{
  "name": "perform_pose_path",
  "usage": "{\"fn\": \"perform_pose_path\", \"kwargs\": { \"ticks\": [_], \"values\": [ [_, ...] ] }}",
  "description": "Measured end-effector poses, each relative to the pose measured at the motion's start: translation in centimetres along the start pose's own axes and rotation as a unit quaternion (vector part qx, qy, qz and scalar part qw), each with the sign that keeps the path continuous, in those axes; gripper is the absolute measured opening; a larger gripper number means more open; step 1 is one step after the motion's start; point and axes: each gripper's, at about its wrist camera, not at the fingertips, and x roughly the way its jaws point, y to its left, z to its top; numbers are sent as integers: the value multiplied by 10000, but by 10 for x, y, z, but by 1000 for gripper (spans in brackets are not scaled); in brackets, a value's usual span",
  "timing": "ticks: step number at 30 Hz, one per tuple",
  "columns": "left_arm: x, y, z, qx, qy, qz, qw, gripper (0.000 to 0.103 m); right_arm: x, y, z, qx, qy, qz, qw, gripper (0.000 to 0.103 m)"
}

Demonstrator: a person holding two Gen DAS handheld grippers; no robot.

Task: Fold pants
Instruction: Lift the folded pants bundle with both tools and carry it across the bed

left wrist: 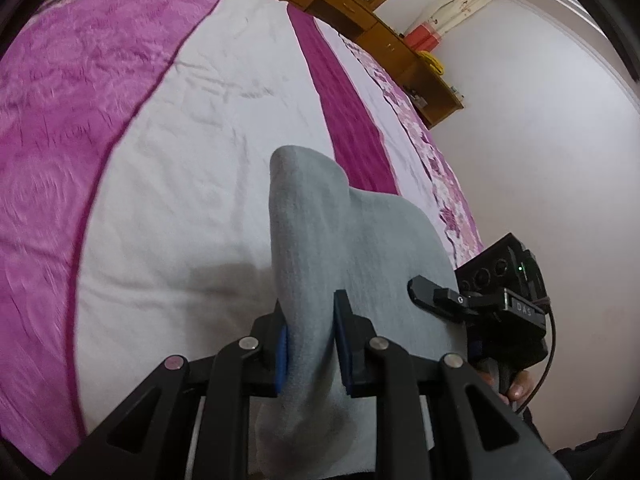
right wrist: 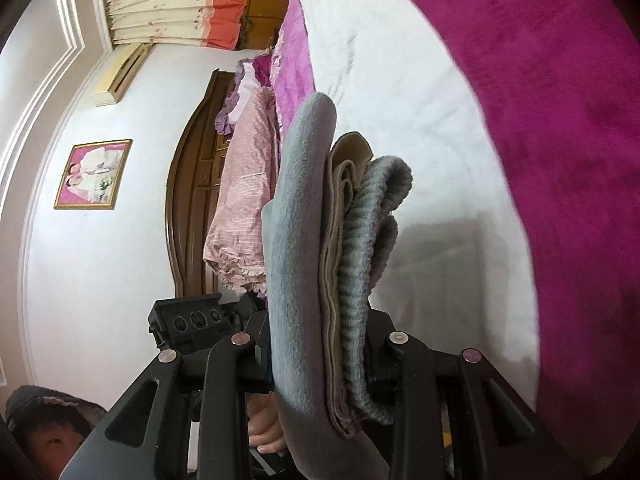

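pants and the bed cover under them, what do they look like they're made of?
Pants: grey, matte, fuzzy nap, likely fleece; tan lining layers and a ribbed knit band show at the folded edge. Bed cover: white panel looks like soft plush with shallow wrinkles; the magenta stripes have an embossed, slightly shiny pile, probably velvety polyester.

Right gripper [right wrist: 318,364] clamps folded grey pants [right wrist: 304,240], layers edge-on, above white-and-magenta bed [right wrist: 400,60].
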Motion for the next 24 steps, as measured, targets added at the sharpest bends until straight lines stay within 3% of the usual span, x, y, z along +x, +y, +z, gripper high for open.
{"fn": "perform_pose_path", "kwargs": {
  "ticks": [15, 24],
  "values": [
    [13, 46, 49, -92, -147, 531, 9984, 20, 58, -7, 34, 134, 333, 261, 9990, 22],
    [21, 58, 79, -34, -141, 623, 9980, 20, 76, -6, 52, 232, 348, 351, 9985, 22]
  ]
}}
